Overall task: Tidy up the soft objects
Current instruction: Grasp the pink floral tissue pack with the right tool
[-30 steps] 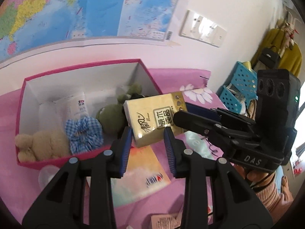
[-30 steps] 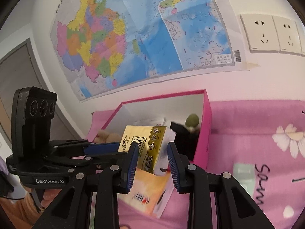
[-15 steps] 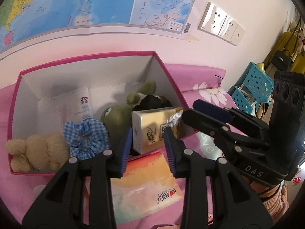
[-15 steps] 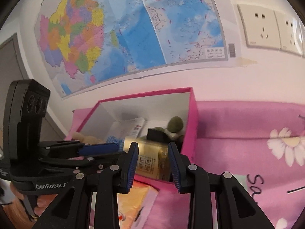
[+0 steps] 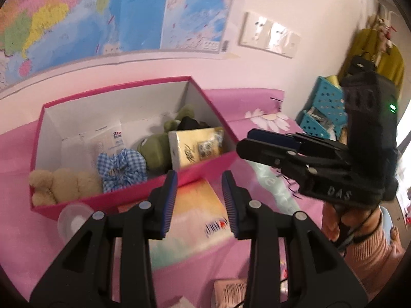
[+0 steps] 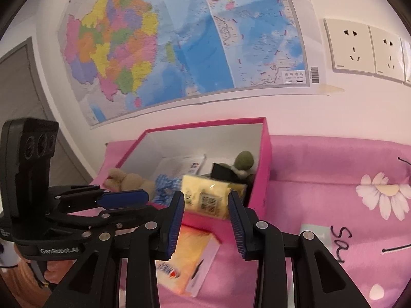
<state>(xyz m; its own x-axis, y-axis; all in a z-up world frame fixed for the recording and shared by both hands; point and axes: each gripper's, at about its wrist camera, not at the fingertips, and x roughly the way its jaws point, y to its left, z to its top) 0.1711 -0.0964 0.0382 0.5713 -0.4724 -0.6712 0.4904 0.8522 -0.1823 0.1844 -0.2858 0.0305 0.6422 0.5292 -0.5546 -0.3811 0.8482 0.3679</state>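
A pink box holds a beige teddy, a blue checked scrunchie, a green plush frog and a yellow tissue pack leaning at its right end. My left gripper is open and empty in front of the box. My right gripper is open and empty, just behind the yellow pack. An orange tissue pack lies on the pink cloth below both grippers.
A clear round lid lies by the box's front left corner. A small pink packet lies near the front edge. Blue baskets stand at the right. A map and wall sockets are behind.
My right gripper carried the yellow tissue pack over the box wall, let it go inside and opened wider. Both grippers pulled back a little.
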